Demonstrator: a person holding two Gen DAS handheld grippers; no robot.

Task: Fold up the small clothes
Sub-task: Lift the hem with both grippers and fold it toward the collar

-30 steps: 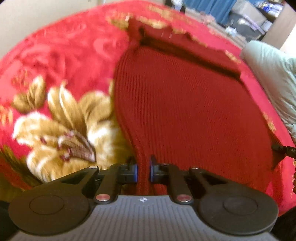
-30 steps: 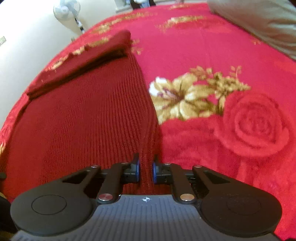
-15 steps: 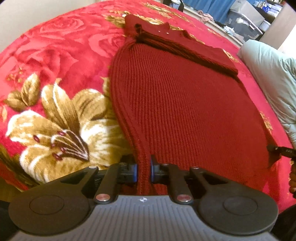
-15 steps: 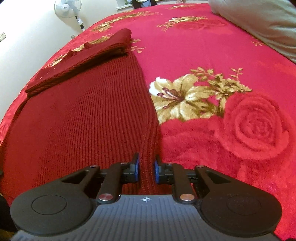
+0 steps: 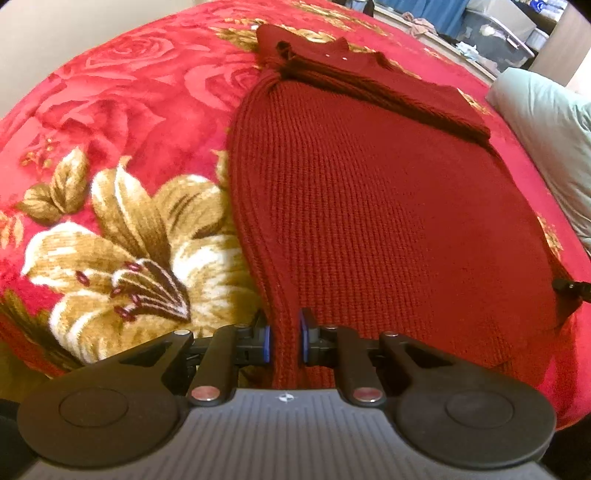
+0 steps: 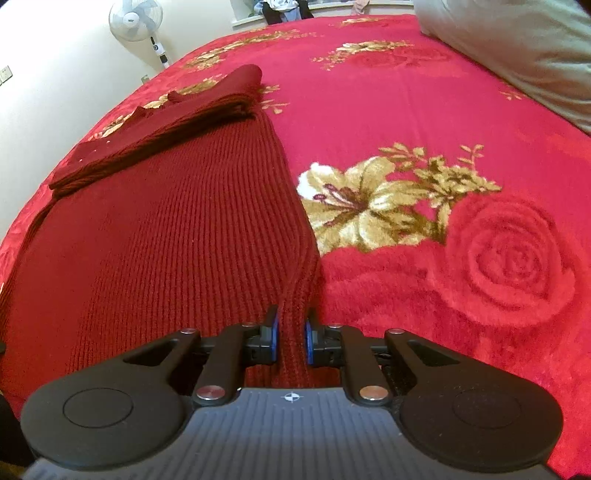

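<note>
Basically a bed covered by a red floral blanket [image 5: 122,110], roses and big gold-and-white lilies woven in, filling both wrist views. On it lies a dark red knit sweater [image 5: 388,206], ribbed, spread flat with its near hem toward both cameras. Far end of the sweater is already folded over: a stacked band of sleeves/collar lies across the top of the body, seen as a diagonal ridge in both views. A pale grey-green pillow [image 6: 517,48] sits on the bed at the right side, apart from the sweater. Beige wall at left in the right wrist view, white standing fan [image 6: 136,22] against it. Cluttered storage and blue fabric past the far bed edge in the left wrist view, too blurred to name.

Left tongs [image 5: 284,339]: nearly closed, blue pads pinching the sweater's near-left corner, a bunched ribbed edge running up between the fingers. Lily print just left of the grip.

Right tongs [image 6: 291,339]: nearly closed too, pads clamped on the near-right corner, knit gathered into a narrow fold between them. Lily and rose print just right of it.

Tip of the right tongs also shows at the right edge of the left wrist view, at the sweater's other near corner.

Both near corners pulled up slightly off the blanket, rest of sweater resting on it.
</note>
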